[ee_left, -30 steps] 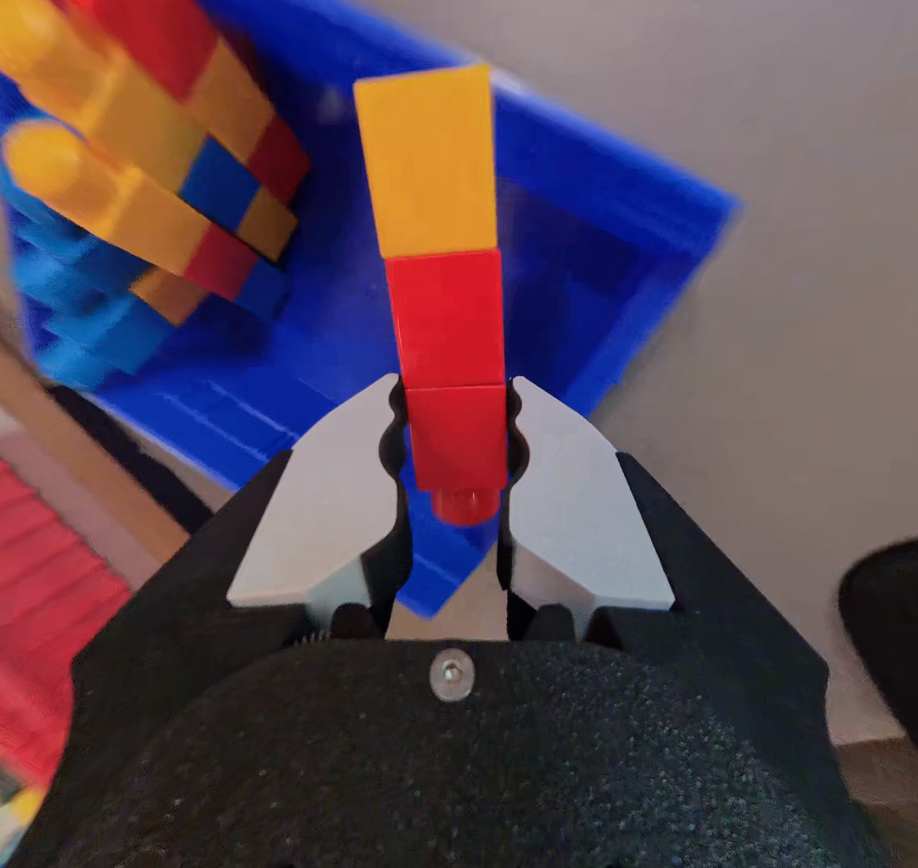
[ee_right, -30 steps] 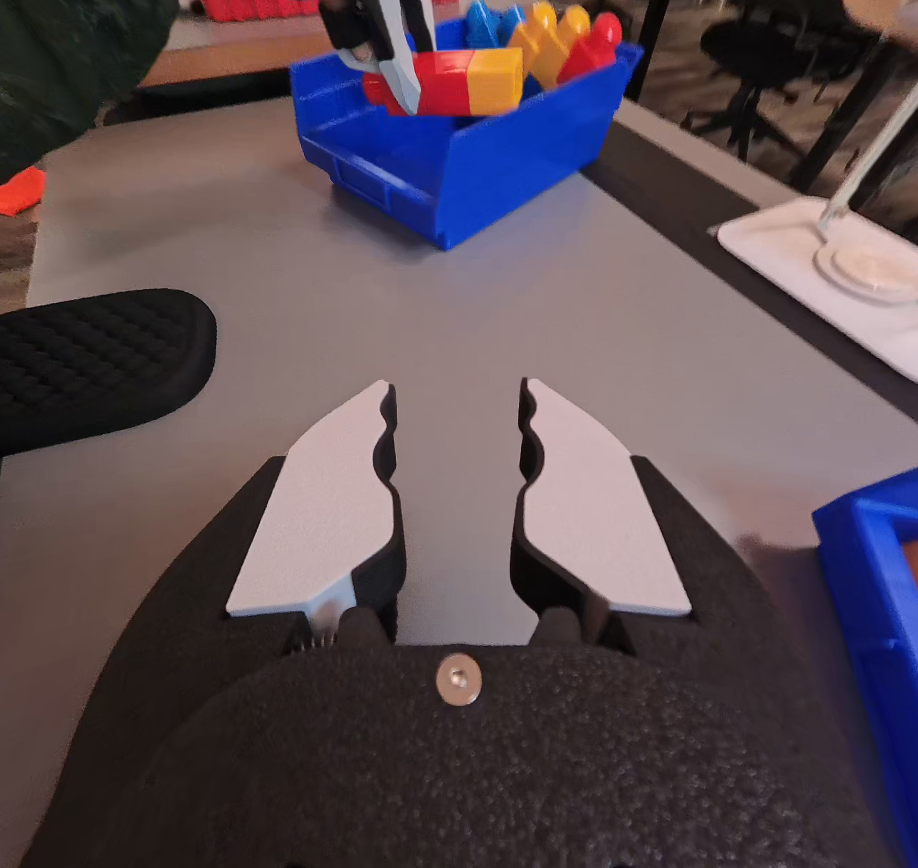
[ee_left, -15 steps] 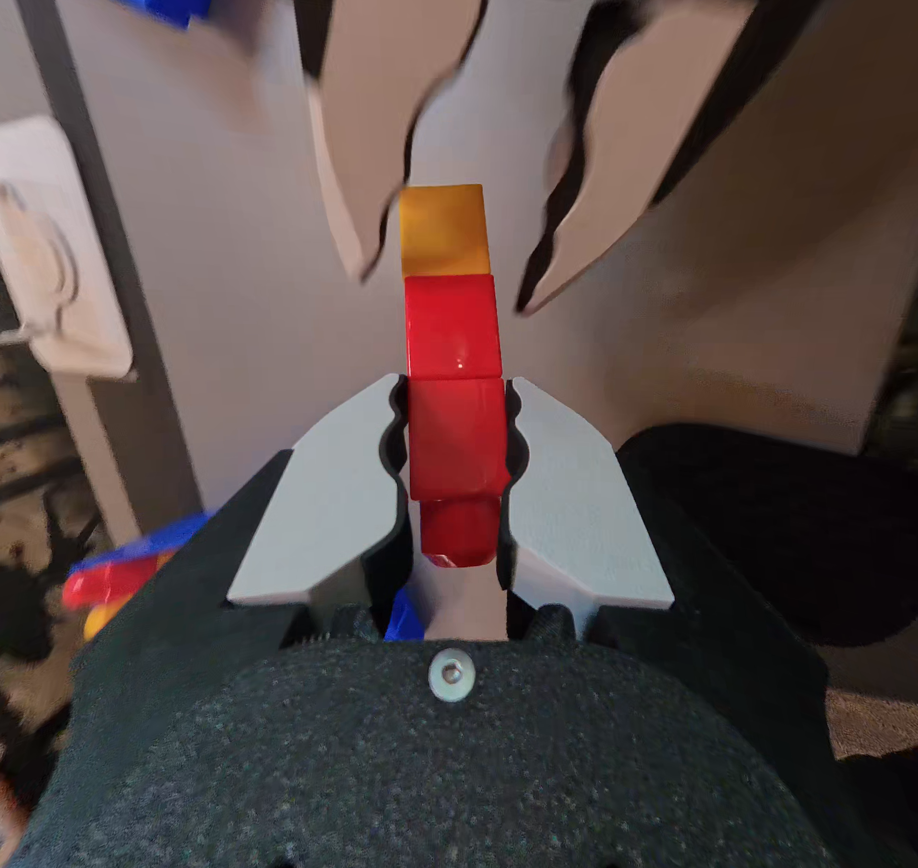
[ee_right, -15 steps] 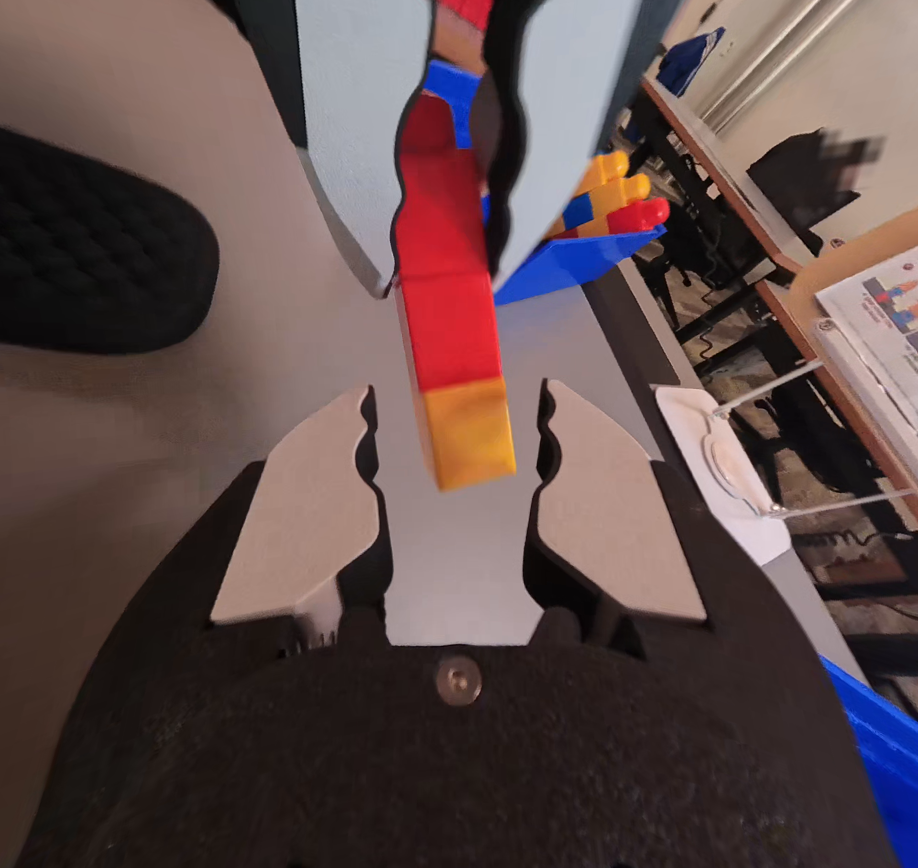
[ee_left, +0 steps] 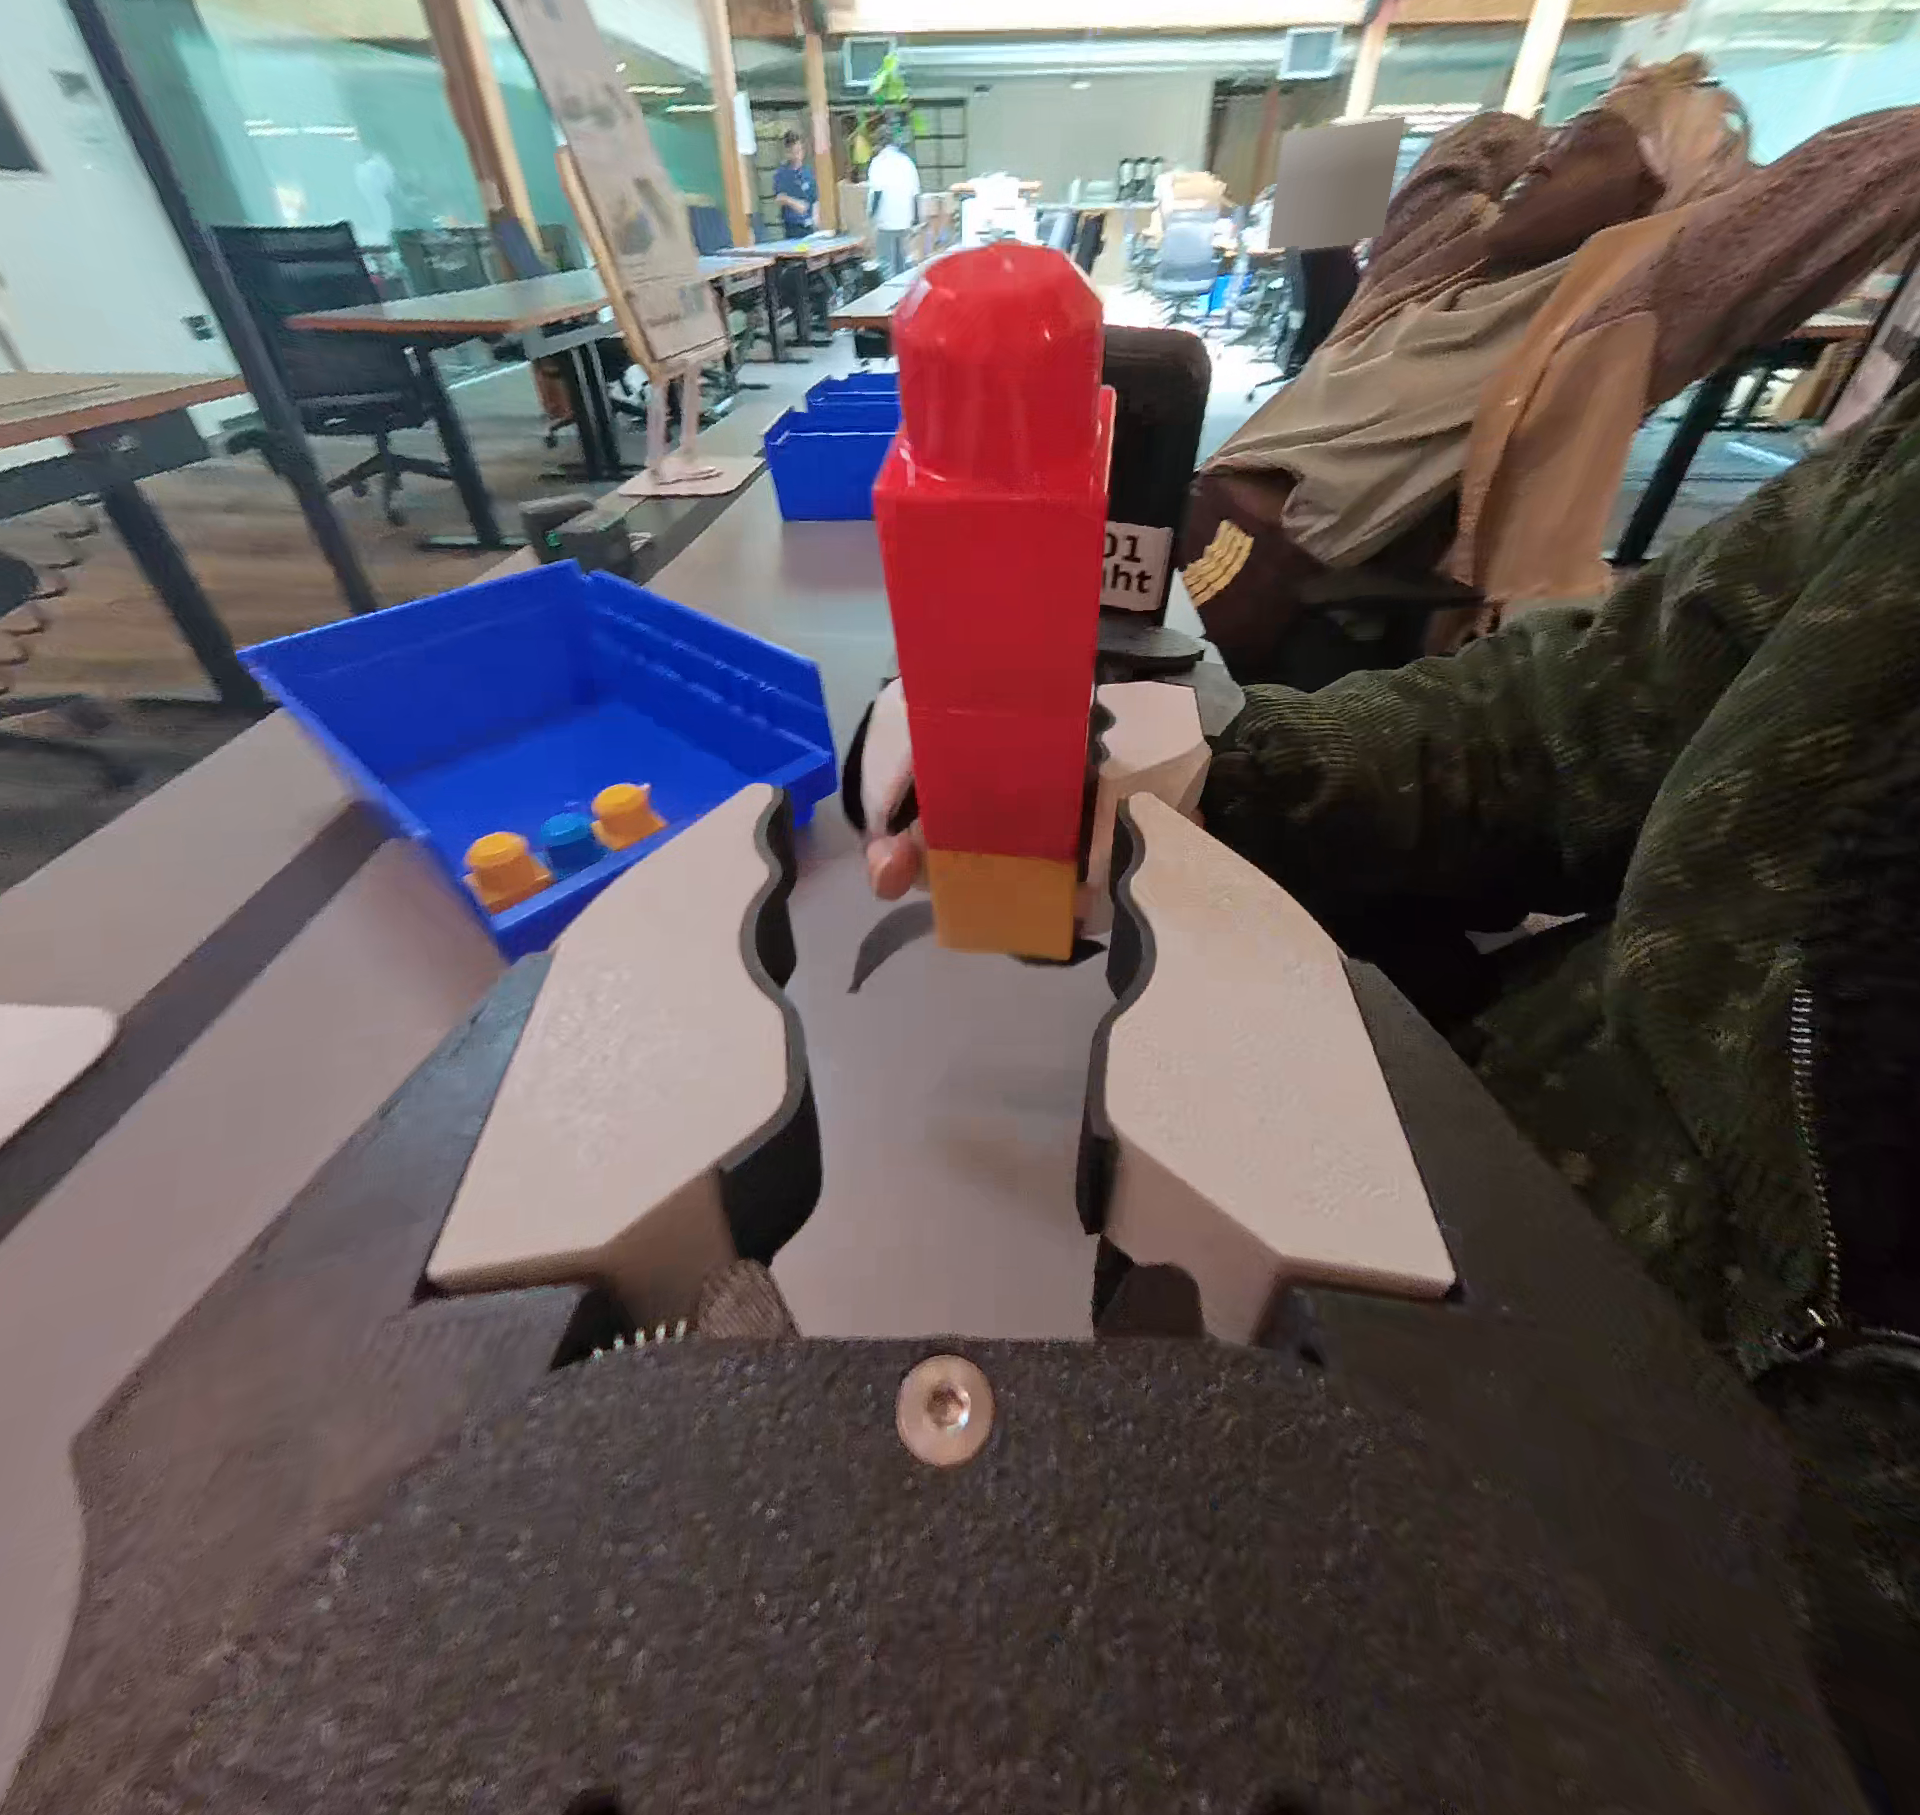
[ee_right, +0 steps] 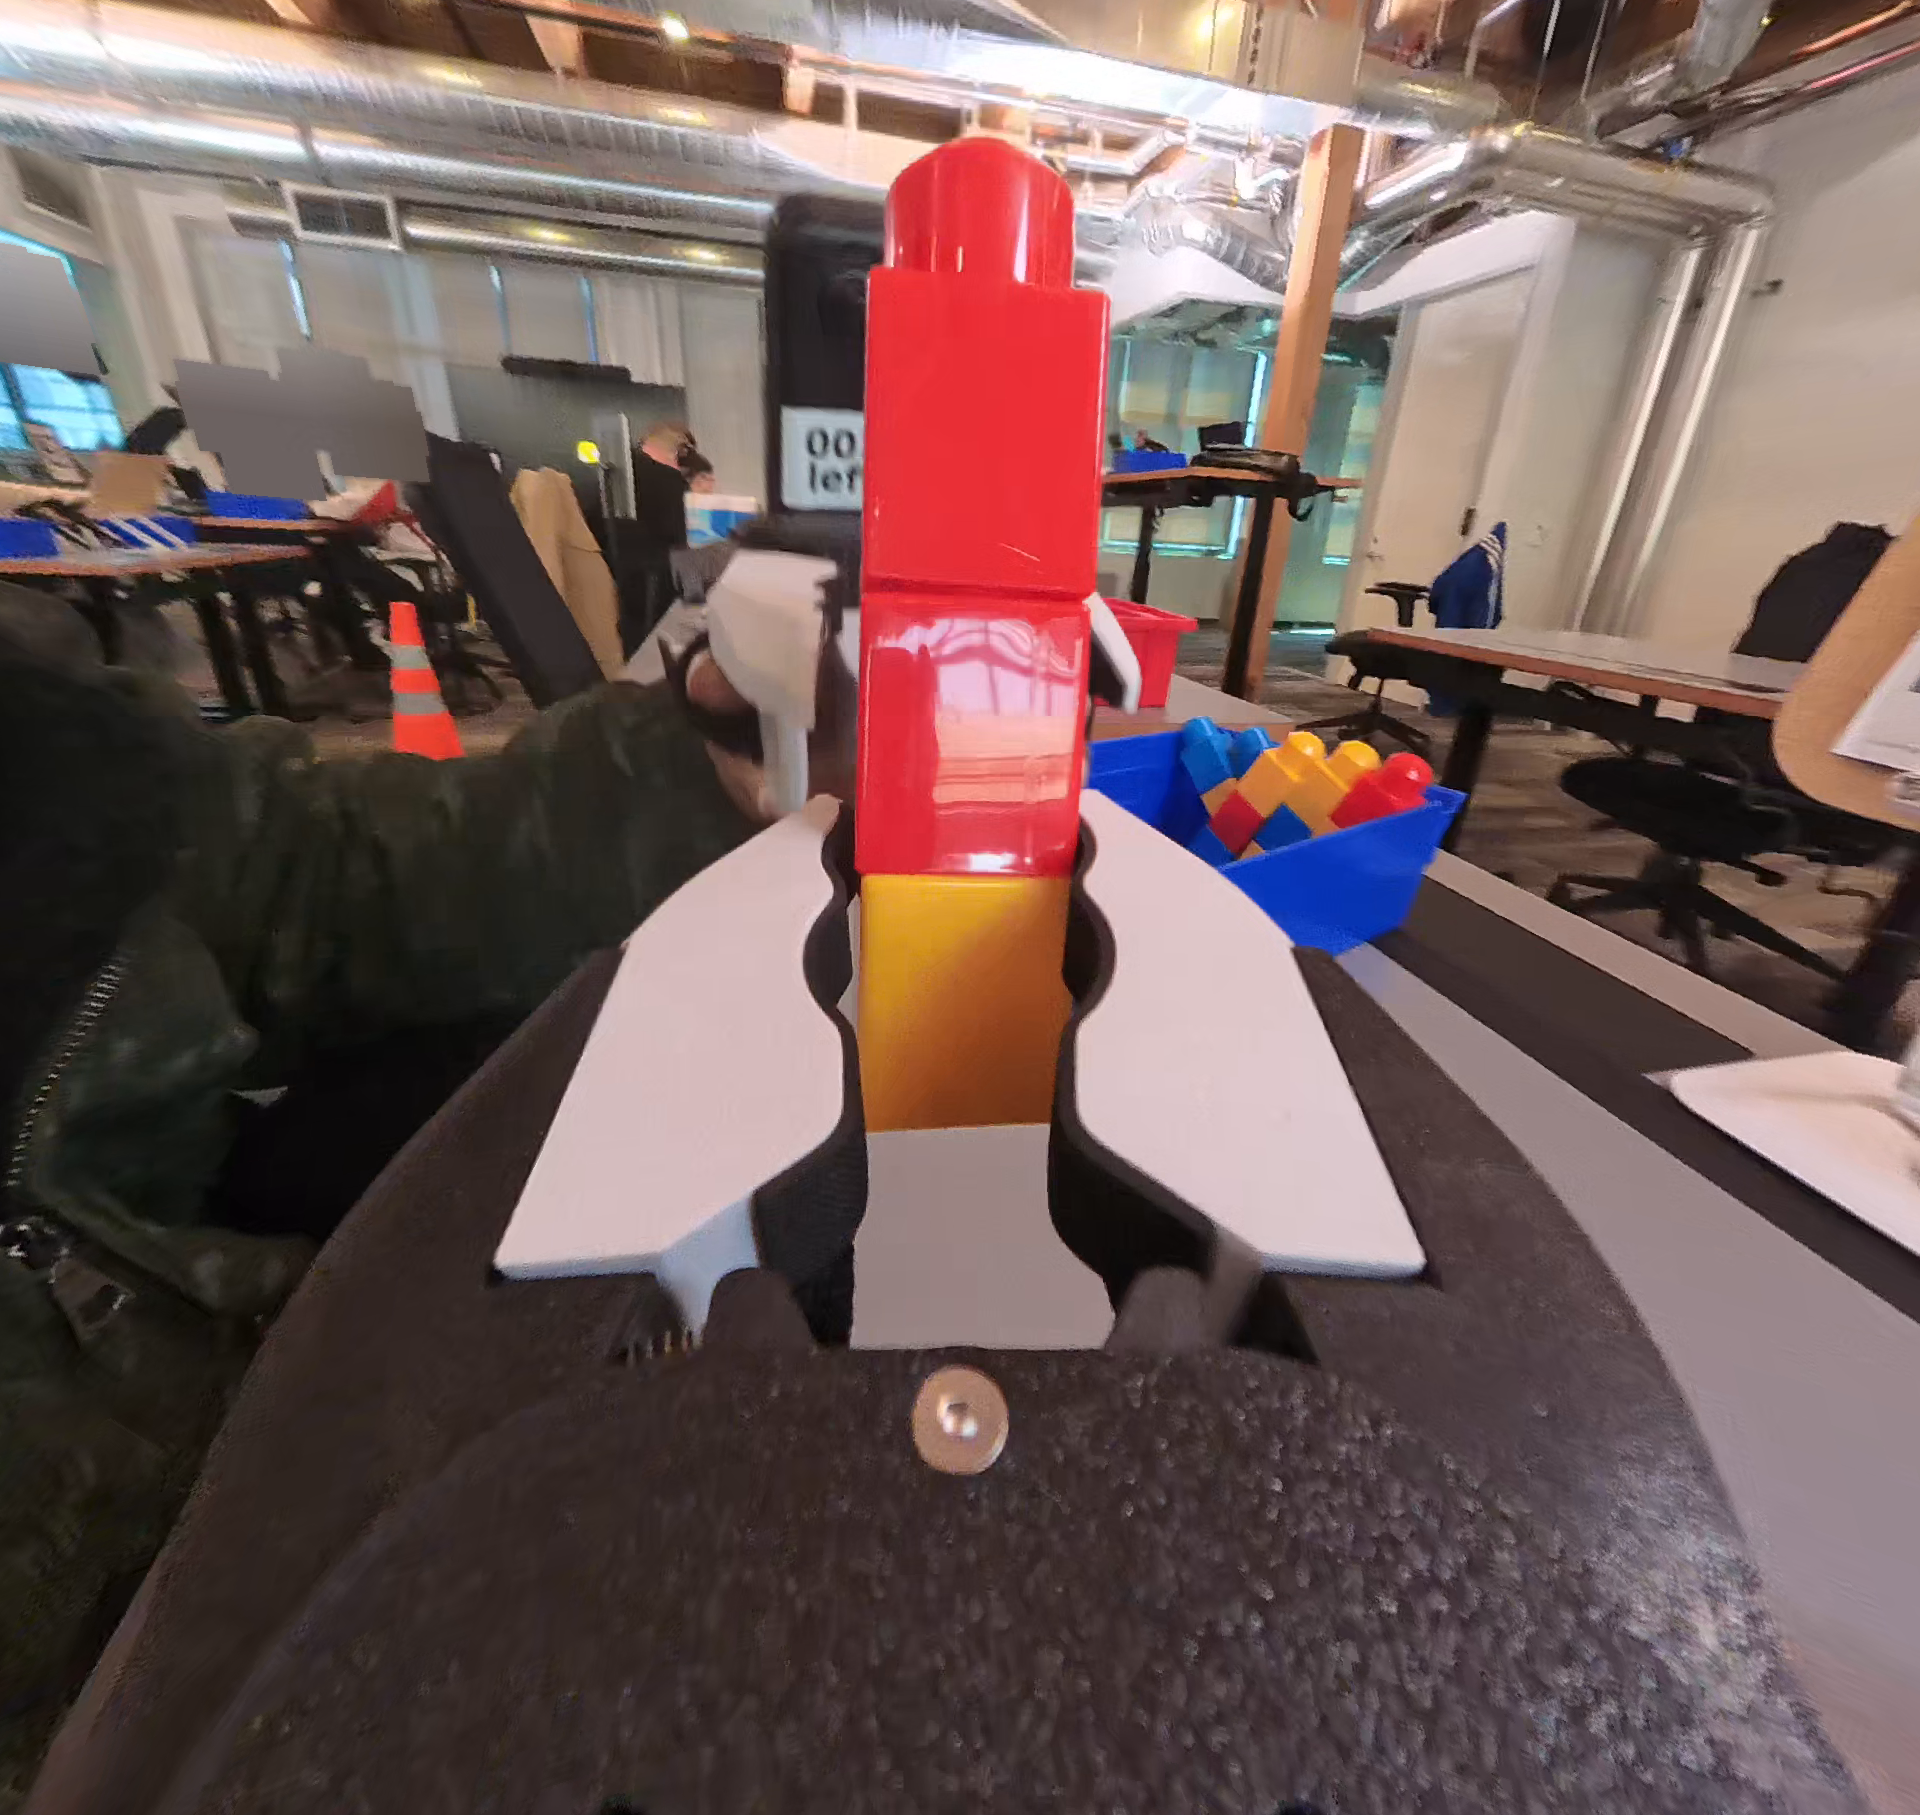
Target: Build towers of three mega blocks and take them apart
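Note:
A tower of three mega blocks stands upright: a yellow block (ee_right: 961, 996) at the bottom, then a red block (ee_right: 971, 726) and a second red block (ee_right: 982, 435) with a round stud. My right gripper (ee_right: 961, 815) is shut on the yellow block, which is at or just above the grey table (ee_right: 977, 1235). My left gripper (ee_left: 951, 801) is open and empty, with the tower (ee_left: 992, 622) just beyond its fingertips. In the right wrist view the left gripper's fingers (ee_right: 774, 643) flank the middle red block without holding it.
A blue bin (ee_left: 520, 685) left of the tower holds a few yellow and blue blocks (ee_left: 561, 846). Another blue bin (ee_right: 1340, 887) at the right holds several stacked blocks (ee_right: 1299, 789). A white pad (ee_right: 1818, 1131) lies at the table's right edge. A person's green sleeve (ee_left: 1558, 778) is close by. Left and right tips are no more than a few centimetres apart.
My left gripper has let go of the red end and opened. My right gripper has shut on the yellow block. The tower has turned upright, yellow end down.

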